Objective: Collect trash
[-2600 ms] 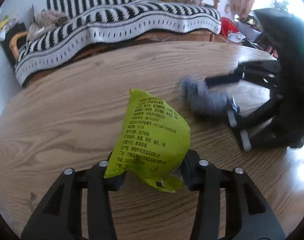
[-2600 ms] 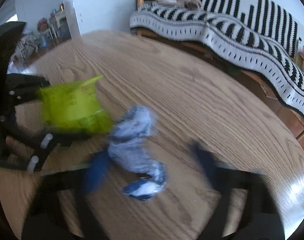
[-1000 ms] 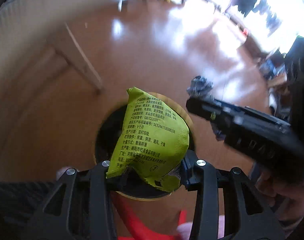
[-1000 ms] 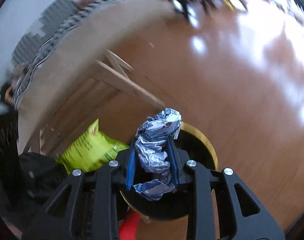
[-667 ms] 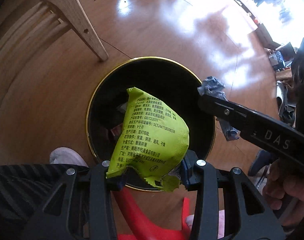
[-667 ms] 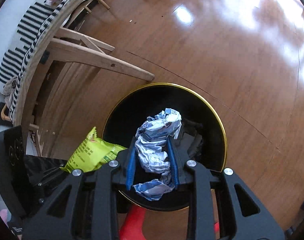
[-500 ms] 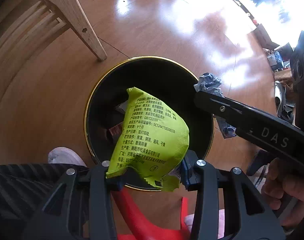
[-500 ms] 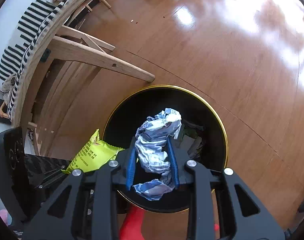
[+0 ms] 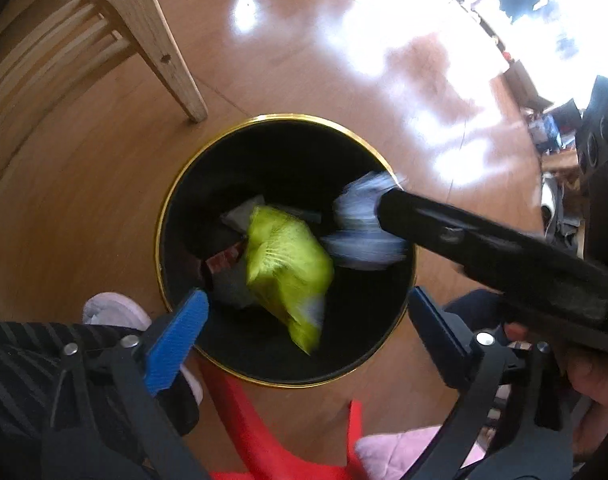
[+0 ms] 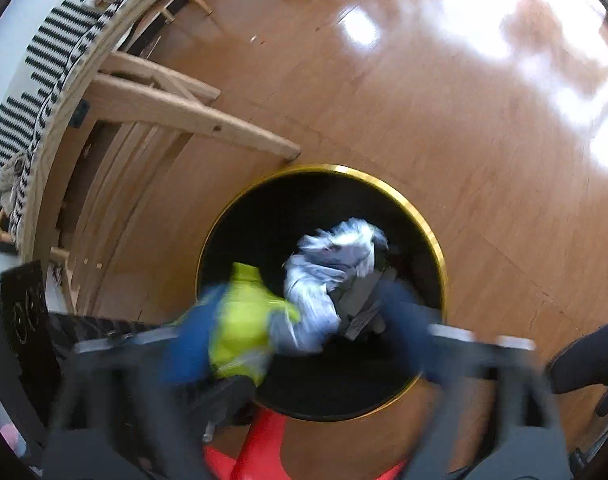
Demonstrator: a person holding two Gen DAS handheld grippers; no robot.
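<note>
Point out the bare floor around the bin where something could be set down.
Free: wood floor beyond the bin, toward the bright glare. Crowded: table leg touching the rim's far-left side; red stool, slipper and sleeve on the near side.

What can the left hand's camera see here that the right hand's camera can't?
Only the left wrist view shows the person's hand holding the other tool, a pale slipper and a striped sleeve.

Only the right wrist view shows the striped blanket beyond the wooden table's edge and a dark shoe on the floor.

Both show the gold-rimmed black bin, the green snack bag and the crumpled white-blue wrapper blurred over its mouth, free of the opening fingers, plus something red below.
</note>
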